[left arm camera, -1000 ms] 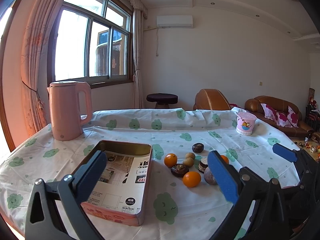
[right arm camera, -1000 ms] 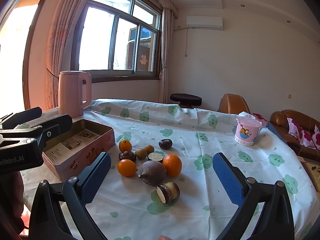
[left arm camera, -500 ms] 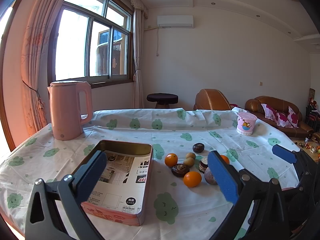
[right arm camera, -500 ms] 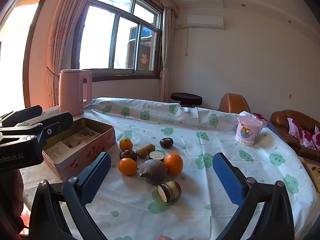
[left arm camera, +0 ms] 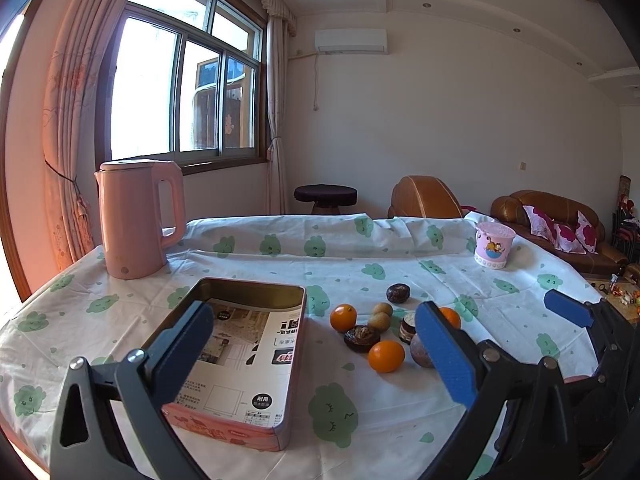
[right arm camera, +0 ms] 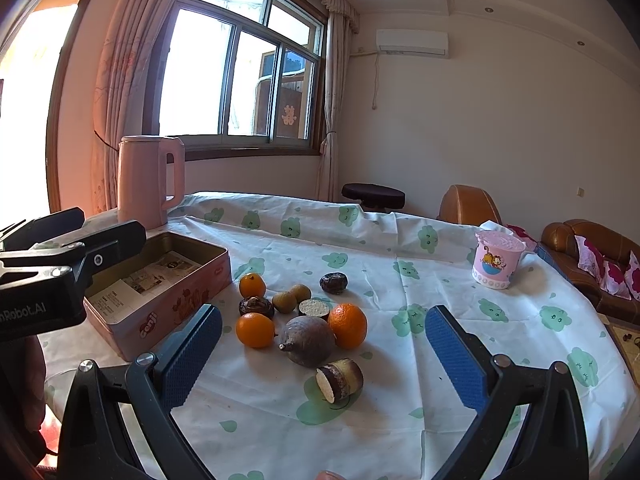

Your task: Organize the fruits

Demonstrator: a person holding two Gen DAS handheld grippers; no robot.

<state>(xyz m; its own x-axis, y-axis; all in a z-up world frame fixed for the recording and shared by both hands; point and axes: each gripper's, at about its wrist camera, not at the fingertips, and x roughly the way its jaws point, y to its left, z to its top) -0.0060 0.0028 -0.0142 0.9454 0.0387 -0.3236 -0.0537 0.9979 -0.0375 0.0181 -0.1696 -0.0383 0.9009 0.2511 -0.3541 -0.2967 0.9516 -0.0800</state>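
Observation:
A pink tin box (left arm camera: pixel 236 364) lined with printed paper lies open on the table; it also shows in the right wrist view (right arm camera: pixel 160 288). To its right lies a cluster of fruit: oranges (right arm camera: pixel 255 330) (right arm camera: pixel 347 325) (left arm camera: pixel 343 317), a large brown round fruit (right arm camera: pixel 308 340), small brownish fruits (right arm camera: pixel 285 301), dark fruits (right arm camera: pixel 333 282) and a cut piece (right arm camera: pixel 339 374). My left gripper (left arm camera: pixel 316 356) is open and empty above the box's near end. My right gripper (right arm camera: pixel 320 360) is open and empty, just short of the cluster.
A pink kettle (left arm camera: pixel 138 216) stands at the back left of the table. A pink cartoon cup (right arm camera: pixel 498 258) stands at the back right. The table has a white cloth (right arm camera: pixel 400 240) with green prints. A stool, armchair and sofa are behind it.
Both grippers have drifted very slightly nearer the fruit. Nothing was taken hold of or moved.

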